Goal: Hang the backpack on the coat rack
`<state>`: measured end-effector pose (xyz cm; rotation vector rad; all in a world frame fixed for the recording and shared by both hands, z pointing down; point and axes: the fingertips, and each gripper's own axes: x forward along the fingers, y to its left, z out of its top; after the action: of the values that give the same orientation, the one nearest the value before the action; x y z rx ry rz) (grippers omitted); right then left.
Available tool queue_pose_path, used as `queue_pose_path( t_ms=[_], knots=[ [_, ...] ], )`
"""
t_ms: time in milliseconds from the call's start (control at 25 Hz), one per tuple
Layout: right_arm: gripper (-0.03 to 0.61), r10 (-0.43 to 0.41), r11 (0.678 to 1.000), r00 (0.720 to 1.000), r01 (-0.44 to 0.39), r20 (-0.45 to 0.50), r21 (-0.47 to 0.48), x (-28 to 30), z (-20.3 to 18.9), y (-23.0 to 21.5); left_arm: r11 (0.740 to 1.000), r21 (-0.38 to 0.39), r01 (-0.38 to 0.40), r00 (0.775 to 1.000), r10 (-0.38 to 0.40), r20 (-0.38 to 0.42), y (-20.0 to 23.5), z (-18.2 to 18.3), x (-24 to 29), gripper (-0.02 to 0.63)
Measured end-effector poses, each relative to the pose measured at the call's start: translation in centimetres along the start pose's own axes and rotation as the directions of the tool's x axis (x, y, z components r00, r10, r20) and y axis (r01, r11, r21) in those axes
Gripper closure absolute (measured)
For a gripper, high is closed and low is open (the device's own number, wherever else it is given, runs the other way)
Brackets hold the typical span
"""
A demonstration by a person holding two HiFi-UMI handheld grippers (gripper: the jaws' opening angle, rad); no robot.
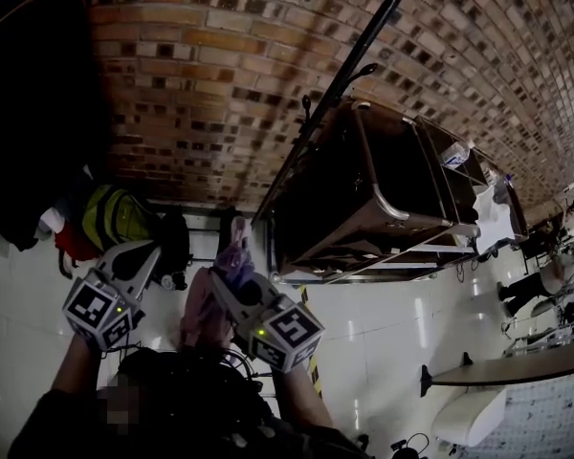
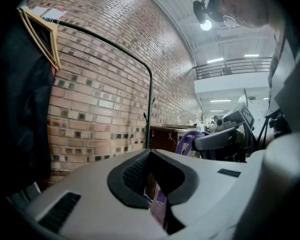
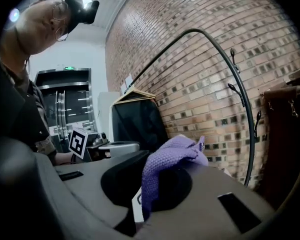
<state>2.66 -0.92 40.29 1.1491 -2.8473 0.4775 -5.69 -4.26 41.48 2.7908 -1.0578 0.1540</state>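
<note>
The backpack [image 1: 203, 312] is pinkish with purple woven straps [image 3: 171, 158] and hangs between my two grippers in the head view. My left gripper [image 1: 156, 251] is shut on a purple strap [image 2: 160, 204], which shows as a thin strip between its jaws. My right gripper [image 1: 220, 280] is shut on a bunched purple strap that bulges up over its jaws. The coat rack [image 1: 352, 70] is a black curved bar with small hooks [image 3: 233, 90], standing in front of the brick wall just ahead of both grippers. Most of the backpack's body is hidden below the grippers.
A black garment on a wooden hanger [image 2: 41, 31] hangs at the rack's left end. A brown cabinet [image 1: 378, 194] with metal legs stands right of the rack. A yellow-green bag [image 1: 117, 216] lies by the wall at the left. The floor is white tile.
</note>
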Motion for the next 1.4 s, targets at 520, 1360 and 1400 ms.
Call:
queue_pose_path(
  t_ms=[520, 1360, 1400],
  knots=[
    [0.572, 0.016, 0.999, 1.000, -0.017, -0.013, -0.039, 4.0, 4.2, -8.6, 0.999, 0.037, 0.025, 0.999, -0.027, 0.043, 3.5, 3.3, 10.0, 0.583],
    [0.572, -0.073, 0.995, 0.997, 0.076, 0.037, -0.065, 14.4, 15.9, -24.2, 0.986, 0.003, 0.166, 0.986, -0.166, 0.029, 15.5, 7.3, 25.0, 0.583],
    [0.572, -0.074, 0.994, 0.996, 0.077, 0.047, -0.072, 14.7, 16.6, -24.8, 0.985, 0.004, 0.171, 0.985, -0.171, 0.032, 15.9, 7.5, 25.7, 0.583]
  ],
)
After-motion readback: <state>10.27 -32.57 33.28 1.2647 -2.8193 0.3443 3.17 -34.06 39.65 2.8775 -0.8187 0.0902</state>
